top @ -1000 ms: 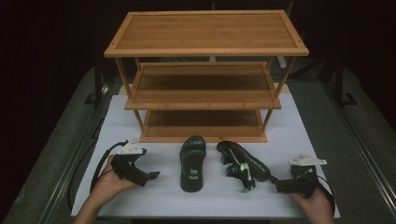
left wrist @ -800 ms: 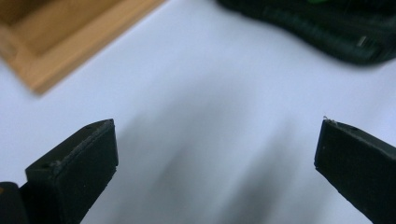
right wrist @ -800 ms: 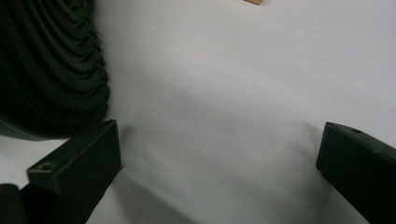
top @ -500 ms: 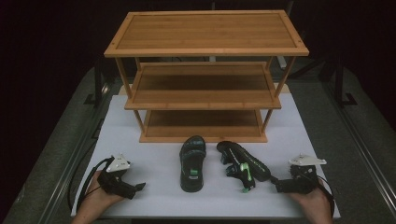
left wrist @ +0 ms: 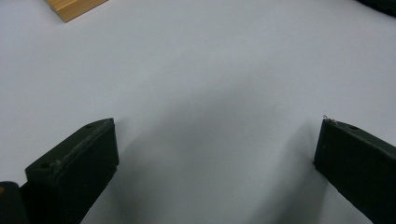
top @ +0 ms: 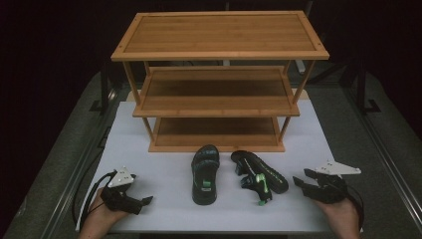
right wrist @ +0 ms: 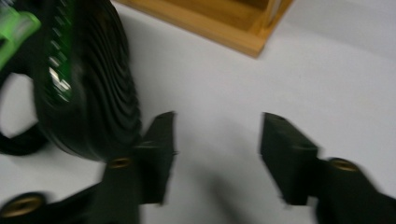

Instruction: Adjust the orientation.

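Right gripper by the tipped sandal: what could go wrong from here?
1. The right gripper has just been closing with nothing between its jaws; the tipped sandal lies beside one jaw, so it may be nudged rather than gripped.
2. That sandal lies on its side, so a grip on its sole edge could slip.
3. The bamboo rack stands close behind both sandals; a lifted sandal could clip its bottom shelf.

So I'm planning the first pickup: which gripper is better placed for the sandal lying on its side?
Right. The right gripper sits beside the tipped sandal, jaws apart with nothing between. The left gripper is farther off, beyond the upright sandal.
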